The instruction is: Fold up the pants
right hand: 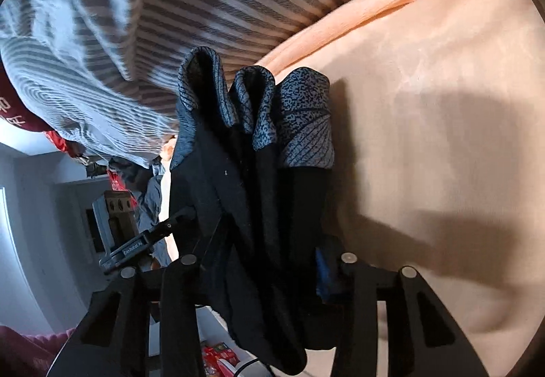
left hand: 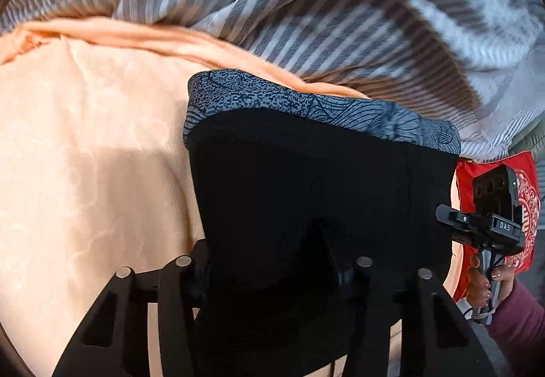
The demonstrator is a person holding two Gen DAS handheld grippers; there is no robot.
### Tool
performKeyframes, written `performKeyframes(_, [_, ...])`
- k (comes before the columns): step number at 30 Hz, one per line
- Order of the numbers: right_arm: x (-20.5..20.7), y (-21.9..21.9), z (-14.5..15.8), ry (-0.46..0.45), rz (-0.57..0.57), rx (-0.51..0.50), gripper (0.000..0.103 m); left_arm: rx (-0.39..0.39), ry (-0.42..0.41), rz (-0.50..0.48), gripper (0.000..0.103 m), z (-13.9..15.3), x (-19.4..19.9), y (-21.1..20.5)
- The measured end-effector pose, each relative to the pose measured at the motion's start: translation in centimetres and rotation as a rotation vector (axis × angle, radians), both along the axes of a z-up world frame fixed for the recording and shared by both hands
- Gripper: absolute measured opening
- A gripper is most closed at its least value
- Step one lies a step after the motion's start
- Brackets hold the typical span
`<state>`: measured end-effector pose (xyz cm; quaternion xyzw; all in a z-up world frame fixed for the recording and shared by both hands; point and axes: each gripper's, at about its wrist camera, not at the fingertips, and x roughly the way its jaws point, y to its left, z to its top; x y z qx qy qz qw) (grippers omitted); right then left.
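Observation:
Black pants (left hand: 323, 179) with a grey patterned waistband (left hand: 306, 101) spread over a peach blanket (left hand: 85, 155). My left gripper (left hand: 272, 261) is shut on the black cloth, which fills the gap between its fingers. In the right wrist view the pants (right hand: 221, 193) are bunched in upright folds, the waistband (right hand: 303, 111) at the top. My right gripper (right hand: 269, 257) is shut on that bunch. From the left wrist view, the right gripper's body (left hand: 490, 223) sits at the pants' right edge, held by a hand (left hand: 480, 285). Both pairs of pads are hidden by cloth.
A grey-and-white striped cover (left hand: 306, 2) lies rumpled beyond the blanket (right hand: 425, 104). A red patterned cushion (left hand: 463, 179) sits at the right edge. A maroon sleeve (left hand: 521, 319) is at lower right. Past the bed's edge are a pale wall and furniture (right hand: 41, 206).

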<state>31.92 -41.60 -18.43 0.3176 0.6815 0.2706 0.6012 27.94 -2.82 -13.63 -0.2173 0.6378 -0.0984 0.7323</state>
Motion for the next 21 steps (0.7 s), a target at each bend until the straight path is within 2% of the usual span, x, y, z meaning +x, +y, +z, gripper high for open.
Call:
performKeyframes(5, [-1.8, -1.3, 2.2, 0.006, -0.014, 0.042, 0.042, -0.003, -0.005, -0.008, 0.048, 3.1, -1.5, -0.1])
performKeyframes(8, [-3.2, -2.5, 3.7, 0.008, -0.012, 0.06, 0.042, 0.003, -0.01, -0.022, 0.048, 5.6, -3.8, -0.7])
performKeyframes(14, [-7.6, -5.2, 6.4, 0.02, -0.008, 0.086, 0.042, 0.013, 0.013, 0.0, 0.048, 8.5, -7.6, -2.9])
performKeyframes(18, [-10.9, -6.2, 6.3, 0.045, -0.023, 0.088, 0.042, 0.012, 0.05, 0.007, 0.048, 7.9, -11.0, -4.0])
performKeyframes(21, [-13.5, -7.3, 4.9, 0.071, -0.042, 0.065, 0.042, 0.02, 0.071, -0.024, 0.048, 6.5, -13.4, -4.7])
